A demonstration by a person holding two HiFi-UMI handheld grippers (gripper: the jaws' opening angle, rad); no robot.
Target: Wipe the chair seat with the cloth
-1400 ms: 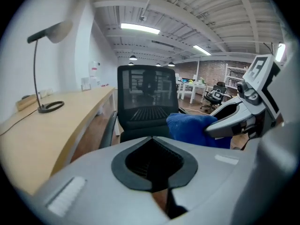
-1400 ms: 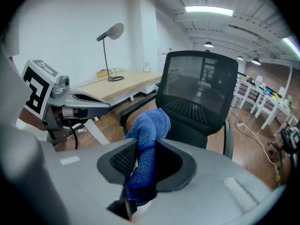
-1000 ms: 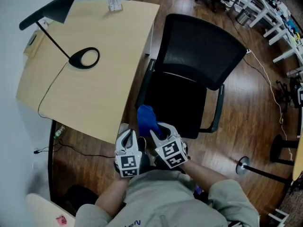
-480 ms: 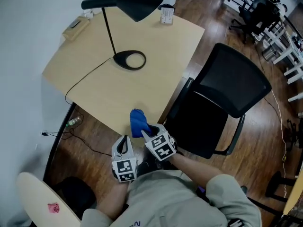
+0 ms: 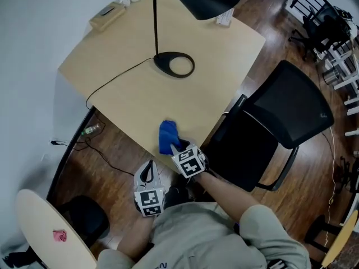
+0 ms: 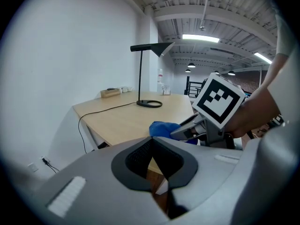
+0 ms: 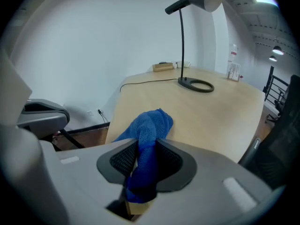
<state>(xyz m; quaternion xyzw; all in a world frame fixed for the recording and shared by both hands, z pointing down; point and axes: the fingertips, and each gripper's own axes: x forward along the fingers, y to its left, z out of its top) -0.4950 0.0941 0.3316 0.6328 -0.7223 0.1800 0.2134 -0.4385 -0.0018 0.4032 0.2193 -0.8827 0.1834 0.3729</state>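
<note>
The blue cloth (image 5: 167,137) hangs bunched over the near edge of the wooden table (image 5: 134,94), with my right gripper (image 5: 175,148) shut on it. In the right gripper view the cloth (image 7: 150,124) is pinched between the jaws of the right gripper (image 7: 144,162) and bulges out over the tabletop. The black chair (image 5: 294,111) stands to the right, its seat (image 5: 247,156) apart from the cloth. My left gripper (image 5: 150,171) sits low by the person's body, shut with nothing in it. The left gripper view shows the cloth (image 6: 164,128) ahead of its closed jaws.
A black desk lamp (image 5: 174,64) stands on the table with its cable running toward the left edge. A small wooden box (image 5: 108,14) lies at the far corner. A white rounded object (image 5: 50,228) is at the lower left. More chairs (image 5: 320,21) stand at the upper right on the wooden floor.
My right gripper carried the cloth leftward, from the front corner of the chair seat to over the table's near edge. The left gripper stayed low by the body.
</note>
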